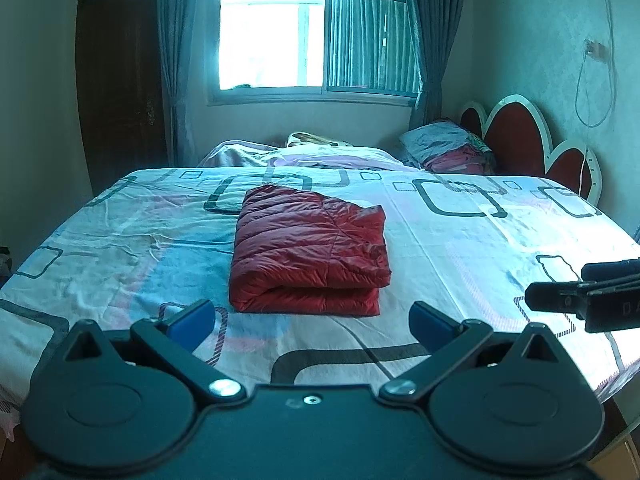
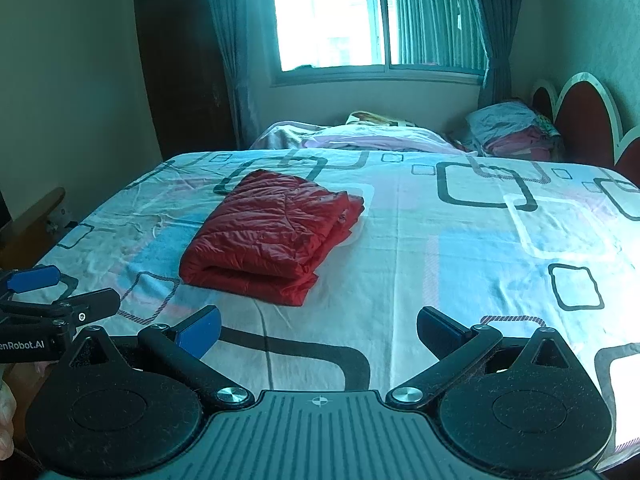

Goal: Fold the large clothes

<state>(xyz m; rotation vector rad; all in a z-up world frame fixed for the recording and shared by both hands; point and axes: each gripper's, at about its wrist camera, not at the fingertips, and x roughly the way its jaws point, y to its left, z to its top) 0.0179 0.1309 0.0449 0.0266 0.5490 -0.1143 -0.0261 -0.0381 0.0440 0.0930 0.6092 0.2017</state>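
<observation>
Left wrist view: left tool [image 1: 312, 322] hangs above the near edge of the bed [image 1: 460, 240], fingers spread wide, nothing between them. Blue pads [image 1: 196, 316] face inward on both fingers. Red puffer jacket [image 1: 310, 250] lies folded into a compact stack on the bedsheet, just beyond the tool and centred in this view; its fold edge faces the camera. No contact between tool and jacket. Right tool [image 1: 560, 300] pokes in from the right edge, over the sheet and well apart from the jacket; only part of it shows here.

Right wrist view: right tool [image 2: 318, 334] also over the near part of the bed [image 2: 460, 248], fingers wide apart, empty. Jacket [image 2: 276, 236] sits ahead and to the left of it, clear of both fingers, quilted top layer a bit rumpled, layered edges visible on its near-right side. Left tool [image 2: 60, 292] shows at the left edge, low, near the bed's left side, one blue pad [image 2: 34, 278] visible.

Sheet is white with blue and pink blocks and dark rounded squares, slightly creased left of the jacket. Far side: rumpled bedding [image 1: 312, 154], pile of clothes [image 1: 452, 148] at far right by a red-and-white headboard [image 1: 516, 136]. Window [image 1: 312, 32] with curtains [image 1: 430, 40] on the far wall, dark wardrobe [image 1: 120, 80] far left.
</observation>
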